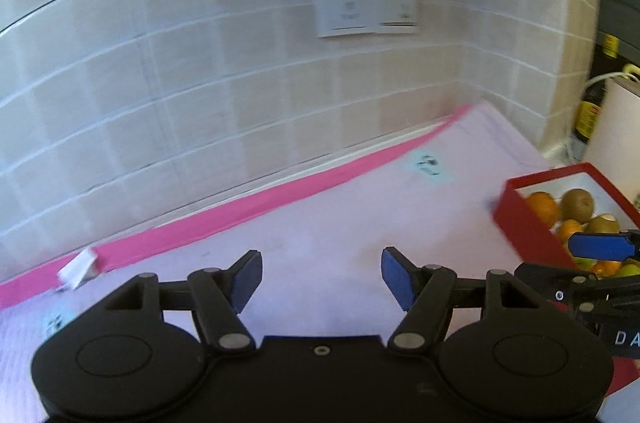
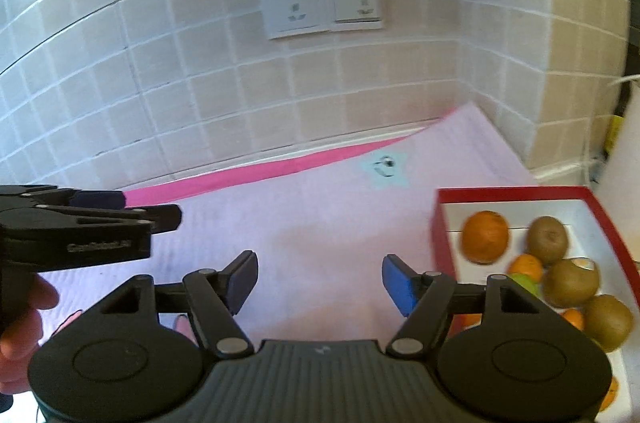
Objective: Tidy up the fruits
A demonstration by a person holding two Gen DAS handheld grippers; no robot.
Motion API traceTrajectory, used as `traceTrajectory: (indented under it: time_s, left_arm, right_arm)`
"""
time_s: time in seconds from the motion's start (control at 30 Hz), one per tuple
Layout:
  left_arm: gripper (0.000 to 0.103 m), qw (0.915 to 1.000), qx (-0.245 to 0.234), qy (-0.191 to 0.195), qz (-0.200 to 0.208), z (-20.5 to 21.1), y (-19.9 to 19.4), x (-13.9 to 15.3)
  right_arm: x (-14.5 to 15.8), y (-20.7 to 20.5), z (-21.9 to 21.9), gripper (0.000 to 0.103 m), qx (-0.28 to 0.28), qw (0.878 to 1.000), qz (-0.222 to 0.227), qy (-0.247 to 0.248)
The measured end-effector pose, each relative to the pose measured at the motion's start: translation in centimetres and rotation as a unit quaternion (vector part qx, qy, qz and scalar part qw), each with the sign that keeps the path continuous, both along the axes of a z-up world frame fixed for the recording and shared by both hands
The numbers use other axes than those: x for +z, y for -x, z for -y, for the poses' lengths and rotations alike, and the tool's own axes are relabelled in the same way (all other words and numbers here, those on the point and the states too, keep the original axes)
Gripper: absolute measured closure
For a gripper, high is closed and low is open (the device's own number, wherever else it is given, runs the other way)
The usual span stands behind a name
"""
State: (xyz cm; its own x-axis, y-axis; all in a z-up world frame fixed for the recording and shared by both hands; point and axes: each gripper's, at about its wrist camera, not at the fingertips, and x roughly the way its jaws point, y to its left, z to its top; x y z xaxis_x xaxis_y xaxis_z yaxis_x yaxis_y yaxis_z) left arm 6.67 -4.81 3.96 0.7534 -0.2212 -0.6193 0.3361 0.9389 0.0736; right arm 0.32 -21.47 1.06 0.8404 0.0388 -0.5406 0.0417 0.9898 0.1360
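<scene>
The left gripper (image 1: 322,277) was angled downward over the pale pink mat (image 1: 320,215) that covered the desk, its jaws standing well apart with nothing between them. The right gripper (image 2: 318,279) was tilted down in much the same way just beside it, its jaws likewise spread wide and empty over the mat. In the right wrist view the left gripper reached in from the left edge, held by a hand (image 2: 22,307) whose fingers wrapped its grip. The red box (image 2: 520,193) sat on the mat at the right, near the tiled wall (image 2: 200,83), and held the fruit: an orange (image 2: 485,237) at the far end, three kiwis (image 2: 547,239) along the right side, smaller oranges and a green fruit (image 2: 526,282) between them. Neither gripper touched the box or the fruit. A double wall socket (image 2: 320,7) was mounted on the tiles above the mat.
</scene>
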Motion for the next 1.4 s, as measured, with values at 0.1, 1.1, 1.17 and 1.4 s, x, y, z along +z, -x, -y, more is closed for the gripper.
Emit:
traceTrajectory:
  time_s: [0.1,1.1,1.17,1.4]
  left_arm:
    - [0.024,0.9998,0.021,0.003,-0.003,-2.0,0.3,0.0]
    - [0.022,0.9928,-0.111,0.001,-0.046,7.2,7.5,-2.6]
    - [0.022,0.9918,-0.119,-0.001,-0.048,7.8,7.5,-2.8]
    - [0.022,0.9925,-0.111,-0.007,-0.051,8.4,6.9,-2.8]
  right_arm:
    - [-0.1,-0.4,-1.7,0.032,0.010,1.000,-0.002,0.004]
    - [-2.3,7.9,4.4,0.025,-0.218,0.973,-0.064,0.043]
    - [-2.2,8.3,4.9,0.025,-0.227,0.971,-0.064,0.043]
    - [-2.1,9.0,6.2,0.025,-0.244,0.967,-0.066,0.045]
